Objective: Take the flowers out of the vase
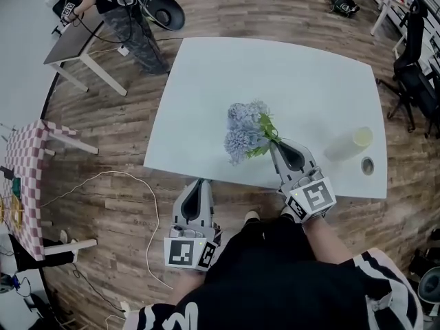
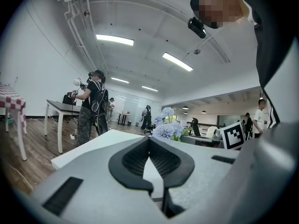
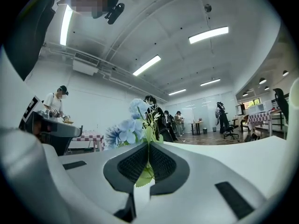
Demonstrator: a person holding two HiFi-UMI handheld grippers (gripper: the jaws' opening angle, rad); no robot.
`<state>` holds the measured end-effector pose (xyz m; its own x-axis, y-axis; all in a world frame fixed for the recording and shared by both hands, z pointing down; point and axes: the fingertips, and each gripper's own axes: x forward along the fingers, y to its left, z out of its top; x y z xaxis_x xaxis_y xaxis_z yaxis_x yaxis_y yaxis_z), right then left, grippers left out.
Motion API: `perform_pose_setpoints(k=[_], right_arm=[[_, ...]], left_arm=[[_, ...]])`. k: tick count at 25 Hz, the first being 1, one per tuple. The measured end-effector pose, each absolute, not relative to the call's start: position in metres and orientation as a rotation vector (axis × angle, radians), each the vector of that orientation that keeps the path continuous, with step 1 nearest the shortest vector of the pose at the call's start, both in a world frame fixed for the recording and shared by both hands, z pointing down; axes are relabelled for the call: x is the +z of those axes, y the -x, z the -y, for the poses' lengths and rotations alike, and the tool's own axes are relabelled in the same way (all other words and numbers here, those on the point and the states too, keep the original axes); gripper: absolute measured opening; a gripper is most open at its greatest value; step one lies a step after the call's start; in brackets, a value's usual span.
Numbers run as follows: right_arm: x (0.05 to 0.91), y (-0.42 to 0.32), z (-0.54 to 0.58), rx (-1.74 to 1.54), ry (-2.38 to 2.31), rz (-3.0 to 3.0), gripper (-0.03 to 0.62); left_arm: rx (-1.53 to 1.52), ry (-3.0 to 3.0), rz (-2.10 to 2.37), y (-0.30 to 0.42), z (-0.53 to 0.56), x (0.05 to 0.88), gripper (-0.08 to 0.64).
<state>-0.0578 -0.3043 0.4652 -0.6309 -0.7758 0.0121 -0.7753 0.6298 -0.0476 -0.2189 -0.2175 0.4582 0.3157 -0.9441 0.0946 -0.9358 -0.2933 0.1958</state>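
Head view: right gripper [image 1: 275,143] was clamped on the stems of the flowers [image 1: 246,130], with the blooms over the white bench [image 1: 206,81] and well apart from the pale vase [image 1: 347,144]. Left gripper [image 1: 200,183] hung off the bench's near edge.

Left gripper view: jaws together, nothing between them.

Right gripper view: jaws were pinched on a green stem.

Judged: removal done. The next move calls for laying the flowers down and then releasing them.

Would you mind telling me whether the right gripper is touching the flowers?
Touching. The right gripper view shows the right gripper with its jaws shut on the green stem of the flowers, and the blooms stand just beyond the tips.
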Motion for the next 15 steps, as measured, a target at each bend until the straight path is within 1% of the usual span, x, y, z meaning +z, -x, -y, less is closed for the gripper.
perform_pose_setpoints(k=[6,15], right_arm=[[0.488,0.065,0.311,-0.108,1.339,-2.872,0.021],[0.501,0.069,0.321,-0.155,1.342,-2.885,0.021]], left_arm=[[-0.047,-2.340,1.744,0.227,0.213,0.461,0.005],[-0.030,-2.332,1.753,0.226,0.211,0.463,0.005]])
